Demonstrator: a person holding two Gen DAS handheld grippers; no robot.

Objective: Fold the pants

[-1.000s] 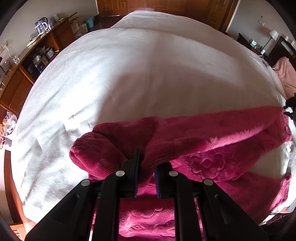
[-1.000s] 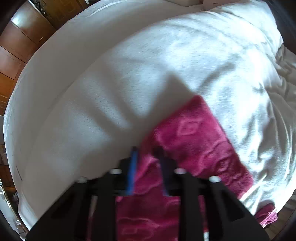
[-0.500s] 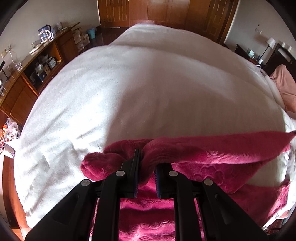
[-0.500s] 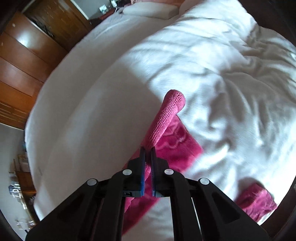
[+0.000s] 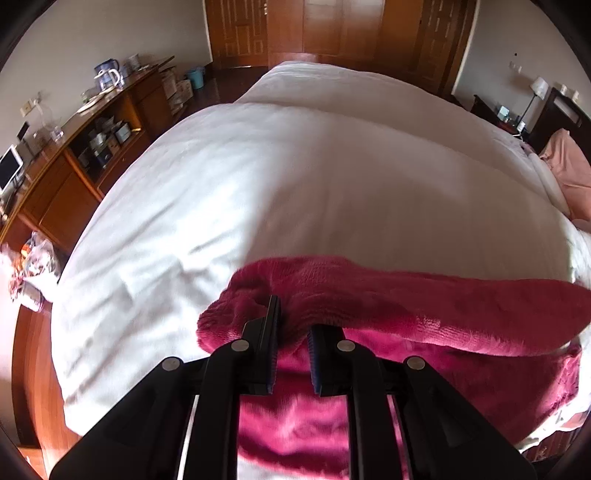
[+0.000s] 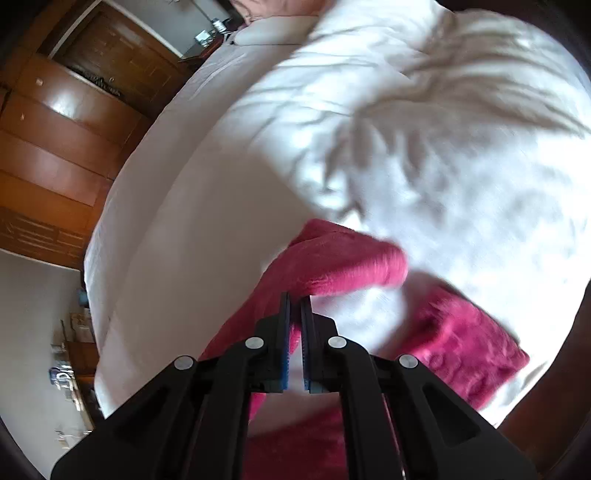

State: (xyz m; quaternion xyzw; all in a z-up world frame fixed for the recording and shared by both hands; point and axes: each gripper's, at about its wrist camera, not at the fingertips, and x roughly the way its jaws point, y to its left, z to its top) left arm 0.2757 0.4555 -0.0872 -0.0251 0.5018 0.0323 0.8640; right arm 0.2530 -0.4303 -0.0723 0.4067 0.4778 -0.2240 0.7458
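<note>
No readable writing, brand or label in either view — the items on the sideboard are too small to make out.

Left claw (image 5: 291, 332): jaws narrow, clamped on a thick bunch of the pants (image 5: 424, 314), magenta fleece bulging up between the blue pads. Right claw (image 6: 294, 306): jaws nearly together, pinching a thin edge of the same pants (image 6: 332, 262).

Pants sit at the near edge of the bed (image 5: 295, 177), on the white duvet, partly lifted by both claws. In the left view the long axis runs across the frame, from the gripped bunch at centre out to the right edge; an upper layer hangs raised over a lower layer that lies flat on the duvet. In the right view a rolled cuff-like end sticks out to the right of the claw, clear of the duvet, and a second magenta section (image 6: 469, 343) lies flat lower right, embossed pattern faintly visible, blurred.

Left view only: wooden sideboard (image 5: 74, 158) at left with a kettle (image 5: 107, 75) on top, a small monitor (image 5: 9, 171), a blue bin (image 5: 195, 77) on the floor, a lamp (image 5: 537, 88) and a pink pillow (image 5: 569, 166) at right, wooden doors at the far end.

Right view only: rumpled duvet toward the head of the bed, white pillow (image 6: 273, 33), dark wood wardrobe (image 6: 55, 147) at left — heavily motion-blurred.
</note>
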